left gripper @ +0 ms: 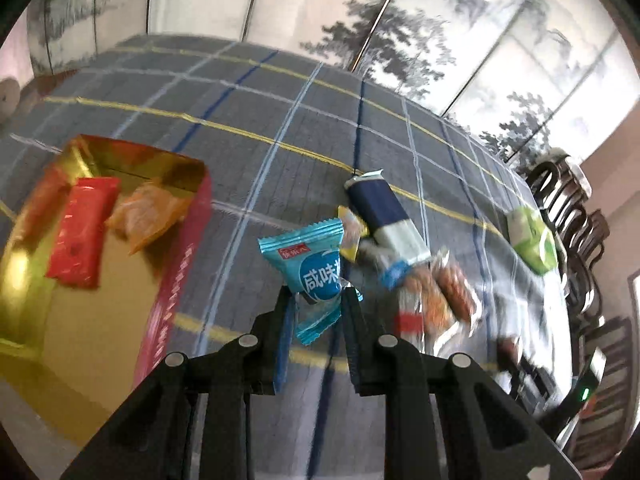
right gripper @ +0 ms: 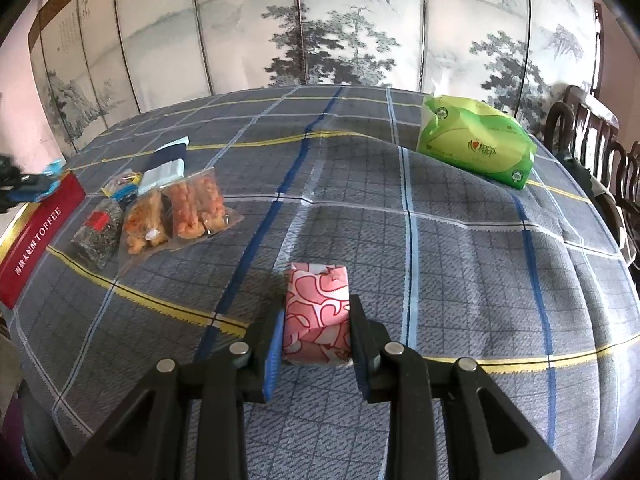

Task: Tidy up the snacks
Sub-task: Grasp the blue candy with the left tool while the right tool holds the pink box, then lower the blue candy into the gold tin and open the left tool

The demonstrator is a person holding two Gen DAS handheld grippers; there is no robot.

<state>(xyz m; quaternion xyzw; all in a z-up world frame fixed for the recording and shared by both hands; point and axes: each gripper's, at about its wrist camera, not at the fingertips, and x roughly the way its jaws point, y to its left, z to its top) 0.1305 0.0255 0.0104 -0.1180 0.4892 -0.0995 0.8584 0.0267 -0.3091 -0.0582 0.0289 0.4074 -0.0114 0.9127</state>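
Observation:
My left gripper (left gripper: 316, 294) is shut on a light blue snack packet (left gripper: 314, 268) and holds it above the checked tablecloth, to the right of the gold-lined red toffee box (left gripper: 168, 304). In that box lie a red packet (left gripper: 82, 232) and an orange packet (left gripper: 150, 214). My right gripper (right gripper: 316, 308) is shut on a pink-and-white patterned pack (right gripper: 318, 312), low over the cloth. Loose snacks remain on the table: a dark blue and white bar (left gripper: 386, 216), a small yellow packet (left gripper: 352, 232), clear bags of orange snacks (right gripper: 196, 206) and a dark speckled bag (right gripper: 98, 234).
A green tissue pack (right gripper: 476, 146) lies at the far right of the table (right gripper: 460, 248). Dark wooden chairs (right gripper: 600, 148) stand along the right edge. A painted folding screen (right gripper: 320, 24) runs behind the table. The toffee box (right gripper: 38, 236) is at the table's left edge.

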